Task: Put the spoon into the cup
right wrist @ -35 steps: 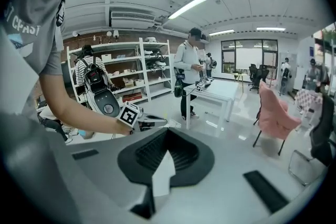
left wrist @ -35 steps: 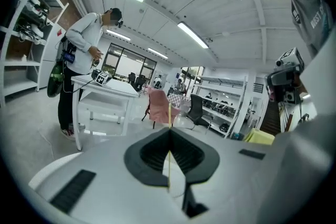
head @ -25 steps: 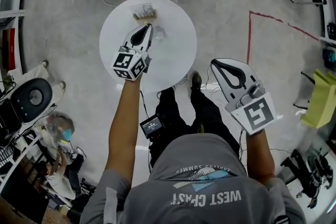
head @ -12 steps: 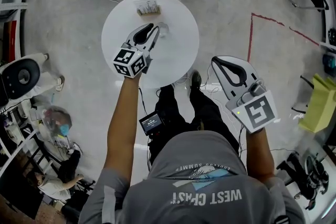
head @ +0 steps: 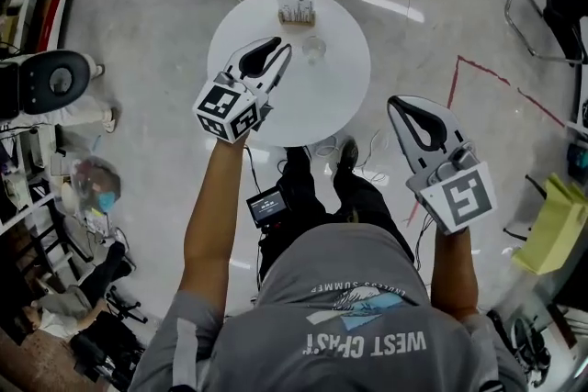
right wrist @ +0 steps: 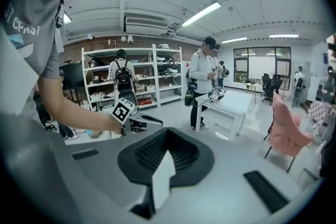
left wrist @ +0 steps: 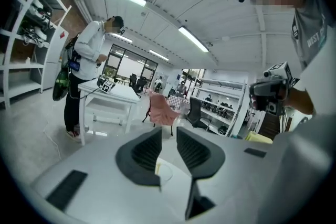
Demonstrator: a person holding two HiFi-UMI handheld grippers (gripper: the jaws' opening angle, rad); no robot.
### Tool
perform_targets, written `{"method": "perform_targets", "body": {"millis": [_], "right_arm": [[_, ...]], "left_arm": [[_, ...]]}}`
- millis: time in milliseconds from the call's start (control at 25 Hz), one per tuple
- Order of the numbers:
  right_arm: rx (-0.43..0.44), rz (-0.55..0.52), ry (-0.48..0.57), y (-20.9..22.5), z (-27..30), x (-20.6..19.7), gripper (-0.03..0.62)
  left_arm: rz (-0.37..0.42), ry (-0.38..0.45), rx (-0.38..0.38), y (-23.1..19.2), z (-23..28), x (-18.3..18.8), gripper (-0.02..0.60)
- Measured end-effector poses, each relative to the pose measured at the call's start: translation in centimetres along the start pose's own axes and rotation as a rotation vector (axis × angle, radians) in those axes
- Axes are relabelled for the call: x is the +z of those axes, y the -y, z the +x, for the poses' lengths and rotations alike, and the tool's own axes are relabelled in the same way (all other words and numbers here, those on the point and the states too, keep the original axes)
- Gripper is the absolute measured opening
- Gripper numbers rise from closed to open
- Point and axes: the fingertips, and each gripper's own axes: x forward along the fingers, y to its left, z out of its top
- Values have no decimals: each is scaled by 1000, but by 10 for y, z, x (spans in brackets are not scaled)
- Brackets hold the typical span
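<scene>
Noting the left claw (head: pixel 281 49) now drawn back to 9 o'clock of the cup (head: pixel 314 49) on the worktop (head: pixel 322 106), narrowly parted, empty. Right claw (head: pixel 395 106) closed, empty. Spoon indiscernible; we judge it possibly delivered.

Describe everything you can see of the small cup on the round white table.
The cup is small and see-through, glass or clear plastic by its look. It stands upright on the far half of the round white table, just nearer than a small brown holder. The left gripper points at it from its left side, without touching. Only the table touches it. Whether anything is inside is too small to tell.
</scene>
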Motion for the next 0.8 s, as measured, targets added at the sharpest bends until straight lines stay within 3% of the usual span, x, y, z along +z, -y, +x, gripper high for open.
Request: {"method": "perform_targets", "body": {"millis": [560,800], "right_arm": [[122,-106,165,-19,-15,117,2],[149,-170,214,-43,-41,145,2]], "left_arm": [[132,128,97,60,-124,157,9],[224,165,107,106,-167,193,6]]}}
